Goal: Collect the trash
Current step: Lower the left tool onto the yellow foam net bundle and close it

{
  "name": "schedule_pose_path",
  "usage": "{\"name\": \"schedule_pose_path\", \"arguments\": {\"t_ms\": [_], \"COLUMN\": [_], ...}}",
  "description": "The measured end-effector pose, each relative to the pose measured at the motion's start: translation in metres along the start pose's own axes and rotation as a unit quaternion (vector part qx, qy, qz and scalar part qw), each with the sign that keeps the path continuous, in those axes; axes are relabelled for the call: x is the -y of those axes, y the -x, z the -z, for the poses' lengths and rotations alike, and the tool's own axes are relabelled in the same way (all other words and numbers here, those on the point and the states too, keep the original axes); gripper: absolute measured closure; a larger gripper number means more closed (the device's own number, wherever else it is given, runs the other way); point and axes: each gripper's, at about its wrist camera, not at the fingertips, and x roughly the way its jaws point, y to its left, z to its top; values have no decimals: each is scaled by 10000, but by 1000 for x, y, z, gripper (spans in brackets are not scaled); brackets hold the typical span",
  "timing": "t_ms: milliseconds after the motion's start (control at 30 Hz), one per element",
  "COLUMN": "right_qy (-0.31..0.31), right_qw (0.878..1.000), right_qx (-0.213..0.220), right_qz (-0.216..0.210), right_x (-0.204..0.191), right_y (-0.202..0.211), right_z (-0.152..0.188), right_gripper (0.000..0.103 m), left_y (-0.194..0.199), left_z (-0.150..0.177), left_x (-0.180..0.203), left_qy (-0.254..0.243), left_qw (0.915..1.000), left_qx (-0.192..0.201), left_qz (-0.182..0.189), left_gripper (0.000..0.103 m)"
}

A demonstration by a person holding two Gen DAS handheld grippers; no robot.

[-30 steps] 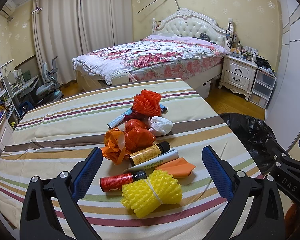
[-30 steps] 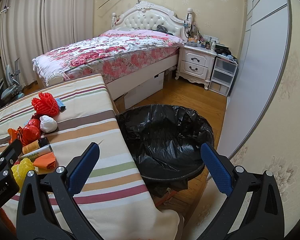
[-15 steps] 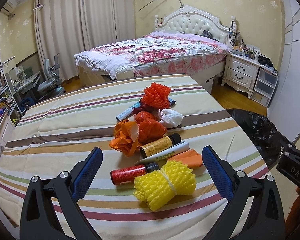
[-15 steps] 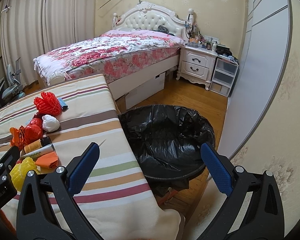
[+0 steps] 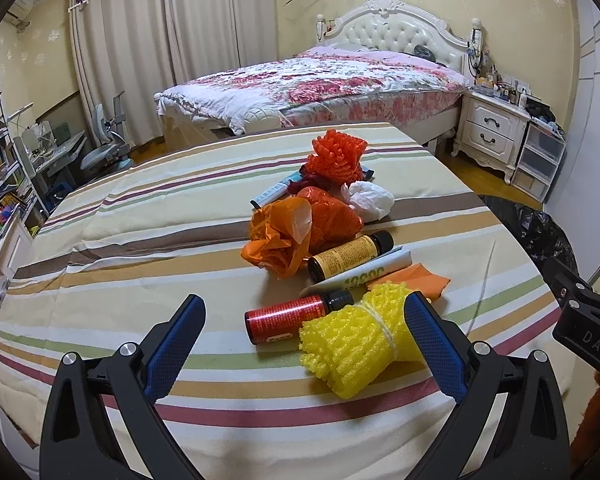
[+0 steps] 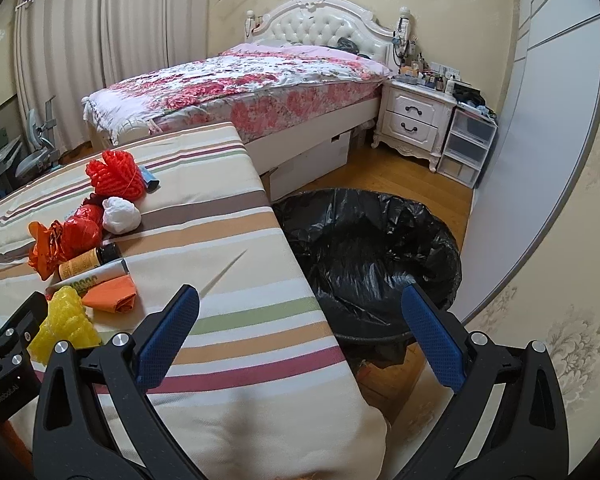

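Left wrist view: the striped table (image 5: 148,216) has bare cloth left of the trash pile and ends at its right edge beside the black-lined bin (image 5: 540,228). The left gripper (image 5: 304,316) is spread wide and holds nothing; the yellow foam net (image 5: 356,340) lies against its right finger, the red bottle (image 5: 288,318) between the fingers.

Right wrist view: the right gripper (image 6: 300,312) is wide open and empty, straddling the table's right edge, with the bin (image 6: 364,248) just beyond on open floor. The yellow foam net (image 6: 66,320) sits well left.

Bedroom: floral bed (image 5: 320,84) (curtains (image 5: 172,40) drawn).
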Motion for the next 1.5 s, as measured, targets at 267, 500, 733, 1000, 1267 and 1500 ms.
{"name": "schedule_pose_path", "arguments": {"t_ms": [267,500,733,1000,1267,1500], "right_qy": [-139,-138,-138,-94,-43,32], "right_qw": [9999,9999,9998,9998,9998,9997], "right_qx": [8,-41,-105,-166,-180,-200], "right_qz": [44,-3,-11,-32,-73,-127], "right_x": [11,13,12,8,3,-4], "right_y": [1,-1,-6,-9,-9,-10], "right_z": [-1,2,4,6,7,8], "right_gripper": [4,4,4,4,4,4], "left_y": [0,-11,-12,-6,2,9], "left_z": [2,8,12,14,14,6], "left_x": [16,26,29,28,22,-3], "left_qy": [-219,-400,-482,-637,-617,-239], "left_qw": [9997,9990,9986,9964,9963,9970], "left_qx": [-4,-167,-109,8,54,33], "left_qz": [72,131,213,568,589,735], "left_gripper": [6,6,7,35,41,55]}}
